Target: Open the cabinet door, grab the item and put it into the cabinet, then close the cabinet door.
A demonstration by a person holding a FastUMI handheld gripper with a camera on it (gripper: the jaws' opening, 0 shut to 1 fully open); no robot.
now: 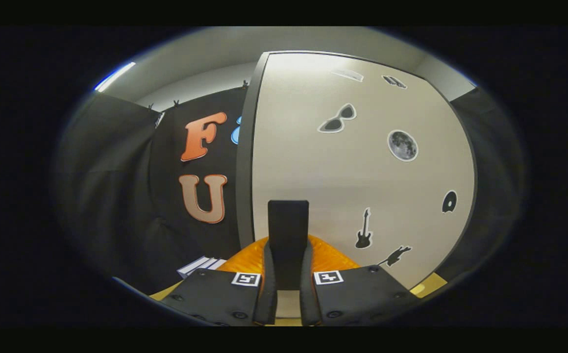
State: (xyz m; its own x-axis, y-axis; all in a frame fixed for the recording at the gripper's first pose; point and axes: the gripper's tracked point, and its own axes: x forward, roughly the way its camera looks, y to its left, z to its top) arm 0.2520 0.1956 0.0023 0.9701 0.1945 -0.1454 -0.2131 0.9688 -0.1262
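The white cabinet door (362,186), dotted with black stickers, rises right ahead of my gripper (287,289). Its dark grey edge (245,157) runs along its left side. A black upright block (288,230), seemingly the door's handle, stands between my fingers (266,284). Both fingers press on its sides, so the gripper is shut on it. A glossy orange item (333,257) lies just beyond the fingers, low in front of the door, partly hidden by them and the block.
A stack of white flat things (200,264) lies left of the orange item, by the black cloth wall (117,196). A yellow surface (431,284) shows at the door's lower right.
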